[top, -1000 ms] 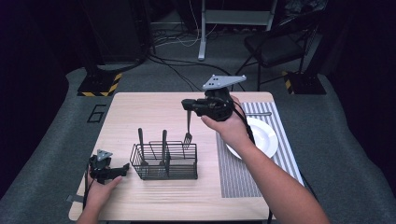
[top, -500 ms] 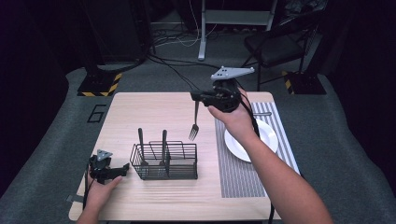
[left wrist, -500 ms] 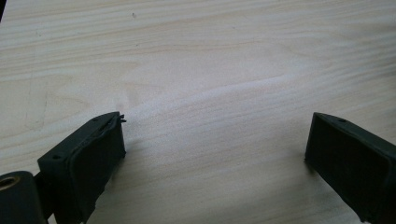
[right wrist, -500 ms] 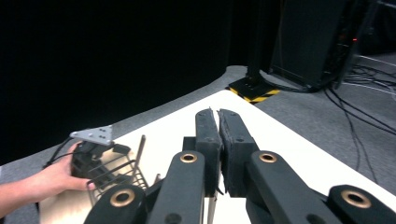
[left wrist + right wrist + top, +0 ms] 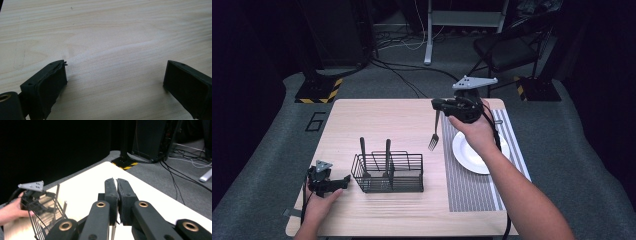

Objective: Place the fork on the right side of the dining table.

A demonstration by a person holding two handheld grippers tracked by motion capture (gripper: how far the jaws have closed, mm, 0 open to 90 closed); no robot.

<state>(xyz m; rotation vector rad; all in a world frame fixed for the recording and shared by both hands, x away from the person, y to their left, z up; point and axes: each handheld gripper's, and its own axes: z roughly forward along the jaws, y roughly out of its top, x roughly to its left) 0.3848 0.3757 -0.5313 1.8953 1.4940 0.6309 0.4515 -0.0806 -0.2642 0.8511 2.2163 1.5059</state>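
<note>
My right gripper [image 5: 438, 105] is held above the table beside the striped placemat [image 5: 472, 187]. It is shut on the handle of a fork [image 5: 434, 136], which hangs tines down next to the white plate [image 5: 467, 150]. In the right gripper view the jaws are pressed together [image 5: 117, 185], with the fork's handle [image 5: 113, 232] showing just below them. A black wire basket [image 5: 388, 172] stands on the wooden table [image 5: 377, 120] with two upright utensil handles in it. My left gripper [image 5: 346, 179] rests on the table left of the basket, its jaws wide apart [image 5: 115, 77] over bare wood.
A black chair [image 5: 507, 45] and cables lie on the floor beyond the table's far edge. A yellow-black striped base [image 5: 317, 90] sits off the far left corner. The basket [image 5: 45, 217] and the left hand show in the right gripper view.
My right gripper has carried the fork to the right, from above the basket over to the placemat's left edge near the plate. The left gripper has stayed put.
</note>
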